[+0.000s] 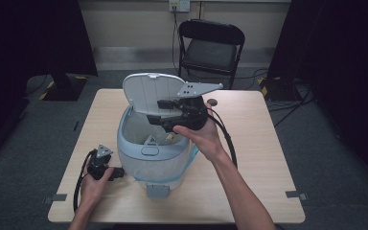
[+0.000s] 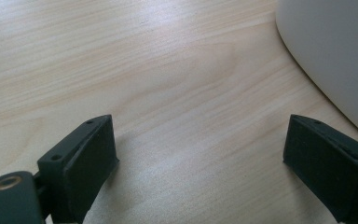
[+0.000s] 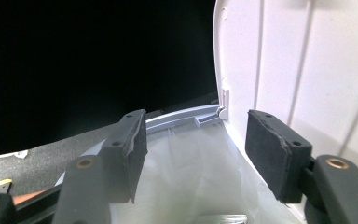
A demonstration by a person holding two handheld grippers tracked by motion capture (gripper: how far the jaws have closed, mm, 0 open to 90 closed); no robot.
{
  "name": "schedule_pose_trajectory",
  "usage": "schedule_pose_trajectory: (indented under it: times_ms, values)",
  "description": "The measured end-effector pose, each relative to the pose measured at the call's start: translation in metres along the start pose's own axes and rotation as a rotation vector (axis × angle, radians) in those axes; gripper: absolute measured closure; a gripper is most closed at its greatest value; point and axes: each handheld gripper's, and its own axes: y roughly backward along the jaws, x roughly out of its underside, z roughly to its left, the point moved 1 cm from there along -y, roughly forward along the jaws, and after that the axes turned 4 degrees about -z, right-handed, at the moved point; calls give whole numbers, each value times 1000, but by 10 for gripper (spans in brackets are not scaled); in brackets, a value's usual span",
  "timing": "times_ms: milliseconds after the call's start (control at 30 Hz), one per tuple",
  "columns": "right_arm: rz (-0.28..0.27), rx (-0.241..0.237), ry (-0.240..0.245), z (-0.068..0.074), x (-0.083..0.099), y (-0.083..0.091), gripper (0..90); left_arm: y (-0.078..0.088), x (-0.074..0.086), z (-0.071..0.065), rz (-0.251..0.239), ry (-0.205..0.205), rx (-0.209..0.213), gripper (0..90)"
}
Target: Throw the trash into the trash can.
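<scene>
The surface (image 1: 263, 143) is pale, matt wood-grain laminate, the bin (image 1: 139, 158) is smooth, slightly glossy grey-white plastic lined with a thin translucent plastic bag (image 3: 191, 168), and the right claw (image 3: 196, 154) has matt black, rough-edged pads.

From my seat, the light wooden counter (image 1: 263, 143) stands square on a grey carpeted floor (image 1: 335, 158). Behind its far edge I see a black folding chair (image 1: 211, 45), facing the counter and set against a pale wall (image 1: 124, 24). A wall socket (image 1: 179, 5) sits above the chair, with a cable dropping from it. More dark cables (image 1: 287, 103) run across the floor at the right. Dark panels (image 1: 28, 33) close in on both sides, the left one on a base ringed with yellow-and-black tape (image 1: 48, 91). Grey tape tabs (image 1: 297, 194) mark the counter's near corners. A small dark round thing (image 1: 212, 101) lies near the counter's far edge.
</scene>
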Motion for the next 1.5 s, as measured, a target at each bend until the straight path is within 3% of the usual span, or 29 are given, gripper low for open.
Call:
schedule_pose_trajectory:
  times_ms: [200, 733, 933, 1333, 1500]
  values:
    - [1, 4, 5, 1, 1, 2, 425, 0, 0, 0, 1, -5, -4, 87]
    - [-2, 36, -25, -4, 16, 20, 383, 0, 0, 0, 1, -5, -4, 87]
    - [-2, 72, -37, -9, 25, 33, 330, 0, 0, 0, 1, -5, -4, 87]
    - [-9, 150, -76, -24, 37, 60, 318, 0, 0, 0, 1, -5, -4, 87]
    - [-3, 205, -88, -31, 40, 66, 263, 0, 0, 0, 0, -3, -3, 87]
